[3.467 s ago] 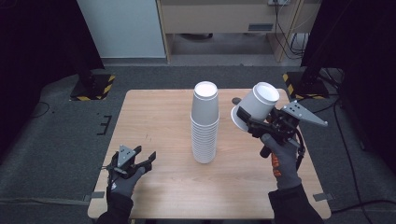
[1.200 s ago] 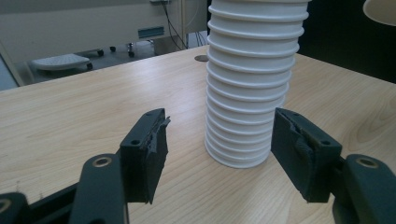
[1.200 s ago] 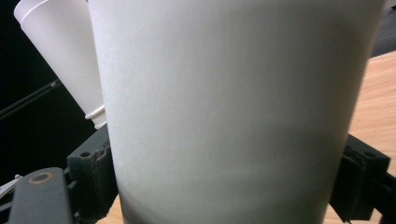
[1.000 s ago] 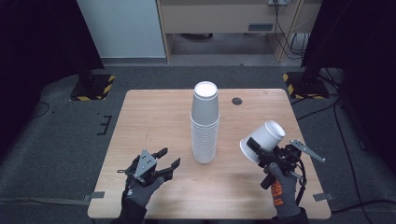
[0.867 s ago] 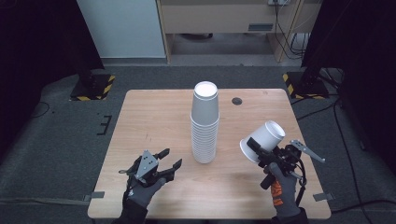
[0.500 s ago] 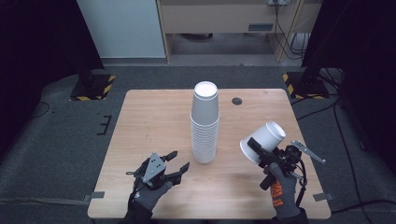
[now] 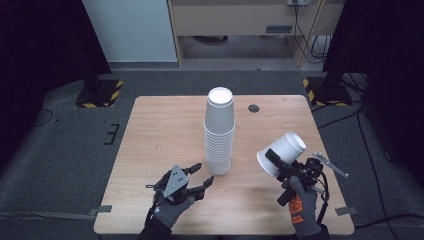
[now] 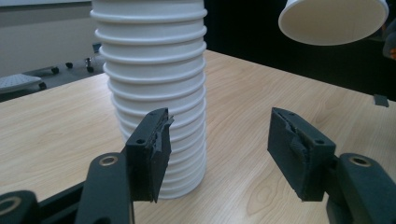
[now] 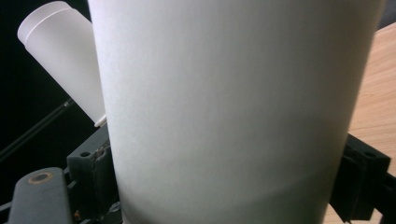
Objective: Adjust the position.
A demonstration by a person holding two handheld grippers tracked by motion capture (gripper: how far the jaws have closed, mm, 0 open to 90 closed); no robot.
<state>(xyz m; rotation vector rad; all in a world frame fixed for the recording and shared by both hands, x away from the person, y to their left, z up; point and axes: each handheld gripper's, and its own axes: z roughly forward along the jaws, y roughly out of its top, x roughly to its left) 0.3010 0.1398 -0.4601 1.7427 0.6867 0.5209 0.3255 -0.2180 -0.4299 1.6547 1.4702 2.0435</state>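
A tall stack of upside-down white paper cups (image 7: 219, 131) stands at the middle of the wooden table (image 7: 160, 125). My left gripper (image 7: 202, 175) lies low on the table just left of the stack's base, pointing at it. It is open; its jaws have just been closing a little, with nothing between them. In the left gripper view the stack (image 8: 156, 84) rises beyond the left pad (image 8: 154, 149). My right gripper (image 7: 277, 161) is shut on a single white cup (image 7: 281, 152), tilted above the table's right side. That cup (image 9: 233, 107) sits between the jaws in the right gripper view.
A small dark round hole (image 7: 253, 108) is set in the table behind the stack on the right. Yellow-and-black striped stand feet (image 7: 100, 92) sit on the floor past the far corners. The table's front edge runs close to both hands.
My left gripper has slid right across the table toward the base of the stack. The right gripper and its cup have stayed where they were.
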